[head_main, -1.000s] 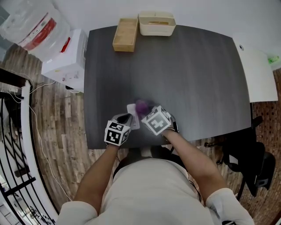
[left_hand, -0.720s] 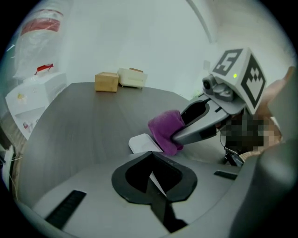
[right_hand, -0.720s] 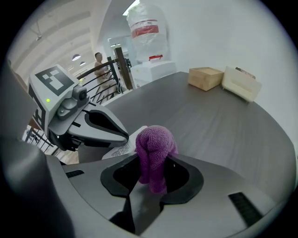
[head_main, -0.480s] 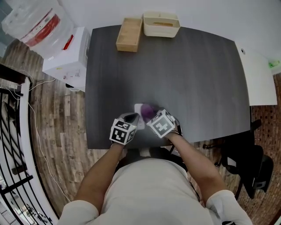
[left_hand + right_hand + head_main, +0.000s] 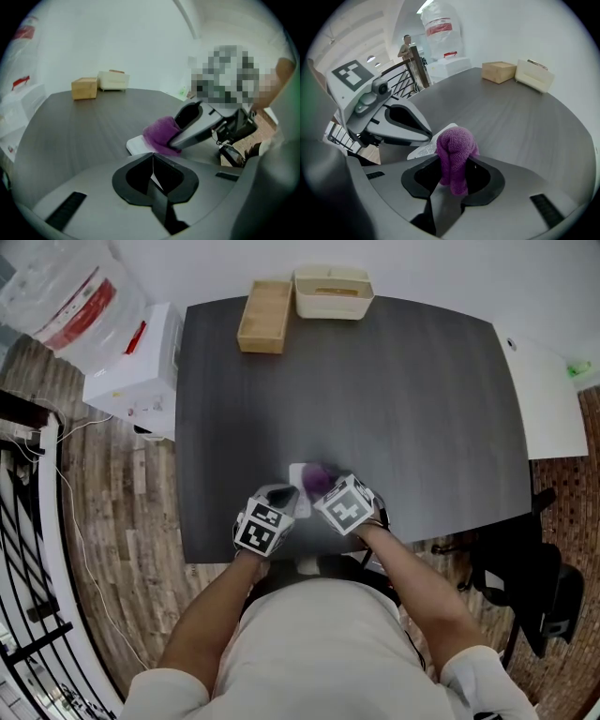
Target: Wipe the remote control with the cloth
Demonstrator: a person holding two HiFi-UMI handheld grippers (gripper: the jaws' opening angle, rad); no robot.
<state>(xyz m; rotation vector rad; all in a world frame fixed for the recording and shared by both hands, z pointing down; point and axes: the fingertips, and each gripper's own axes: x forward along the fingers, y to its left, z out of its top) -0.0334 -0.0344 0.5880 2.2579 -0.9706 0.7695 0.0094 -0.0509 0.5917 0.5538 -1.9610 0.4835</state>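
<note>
Both claws work close to the near edge of the dark table (image 5: 394,399); behind them the table top ends almost at once. Ahead of them there is wide bare table. Only at the far edge, well apart from both claws, stand a wooden box (image 5: 263,315) and just beside it a cream tray (image 5: 334,292). To the right of the right claw the table is also bare up to its side edge.

The left claw (image 5: 153,157) is clenched, and a thin white sliver of the remote control (image 5: 137,144) shows between its jaws. The remote control lies flat on the table. Its long axis runs straight ahead from the left claw, toward the far edge, and its far end points that way.

The right claw (image 5: 451,161) is grasping the purple cloth (image 5: 454,145), which bulges out in front of its jaws as a folded lump. The cloth rests on the remote control, just ahead of the left claw and a little to its right. The two claws are just beside each other.
</note>
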